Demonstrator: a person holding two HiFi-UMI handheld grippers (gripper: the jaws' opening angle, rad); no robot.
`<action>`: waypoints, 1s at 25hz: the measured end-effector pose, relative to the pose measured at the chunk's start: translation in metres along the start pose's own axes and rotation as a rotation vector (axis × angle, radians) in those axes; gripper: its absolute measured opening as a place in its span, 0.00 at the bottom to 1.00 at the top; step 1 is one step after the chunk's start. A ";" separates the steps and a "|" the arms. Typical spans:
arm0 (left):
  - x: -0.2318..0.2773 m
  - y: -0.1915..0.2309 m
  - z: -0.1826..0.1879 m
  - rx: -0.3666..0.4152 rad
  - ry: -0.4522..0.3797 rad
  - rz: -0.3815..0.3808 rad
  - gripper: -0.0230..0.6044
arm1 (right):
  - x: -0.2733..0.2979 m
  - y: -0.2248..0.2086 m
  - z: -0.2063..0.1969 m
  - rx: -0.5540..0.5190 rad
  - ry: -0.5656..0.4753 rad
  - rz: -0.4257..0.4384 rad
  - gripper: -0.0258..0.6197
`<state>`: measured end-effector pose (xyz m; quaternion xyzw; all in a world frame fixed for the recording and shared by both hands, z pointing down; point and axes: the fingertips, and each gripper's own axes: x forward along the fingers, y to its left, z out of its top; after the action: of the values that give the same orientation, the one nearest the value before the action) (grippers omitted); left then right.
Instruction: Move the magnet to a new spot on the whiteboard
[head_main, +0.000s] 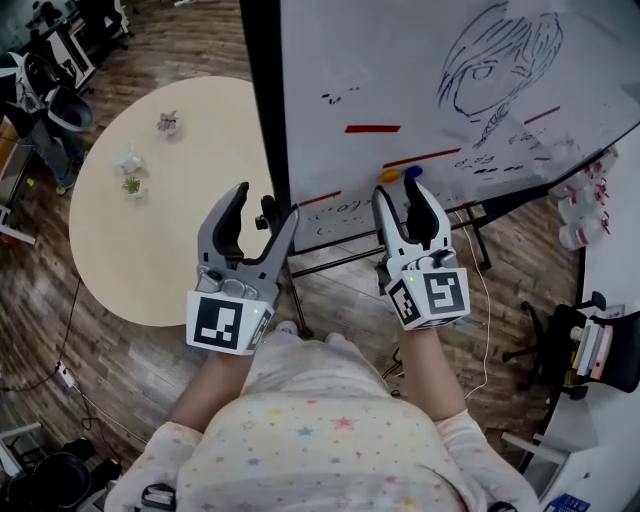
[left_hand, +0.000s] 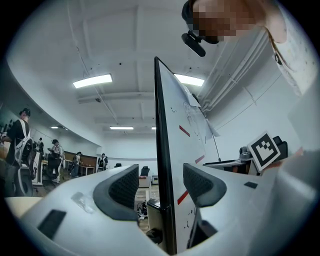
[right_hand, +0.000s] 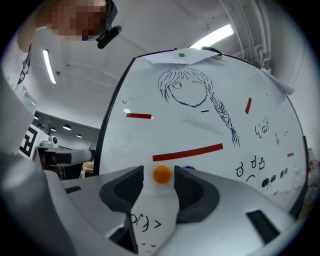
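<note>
A round orange magnet sticks low on the whiteboard, under a long red strip; in the head view the orange magnet sits beside a blue magnet. My right gripper is open and lined up on the orange magnet, which shows just beyond its jaw tips without touching them. In the head view the right gripper hangs just below the two magnets. My left gripper is open and empty at the board's left edge; its own view shows the left gripper with its jaws either side of the black frame.
A round beige table with small plants stands left of the board. The board's stand legs run under both grippers. A white counter with bottles and a chair stand to the right. People stand far off in the left gripper view.
</note>
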<state>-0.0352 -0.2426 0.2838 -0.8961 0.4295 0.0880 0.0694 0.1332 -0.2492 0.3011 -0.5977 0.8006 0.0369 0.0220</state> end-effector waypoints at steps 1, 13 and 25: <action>0.000 0.000 0.000 0.000 -0.001 0.002 0.44 | 0.001 0.001 -0.001 -0.003 0.002 0.002 0.33; -0.012 0.005 0.002 0.005 -0.006 0.036 0.44 | 0.008 0.002 -0.003 -0.030 0.017 -0.009 0.31; -0.017 0.009 0.001 0.002 0.002 0.057 0.44 | 0.011 -0.003 -0.004 -0.060 0.023 -0.039 0.23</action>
<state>-0.0530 -0.2352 0.2863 -0.8836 0.4548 0.0886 0.0674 0.1332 -0.2613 0.3038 -0.6140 0.7875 0.0535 -0.0046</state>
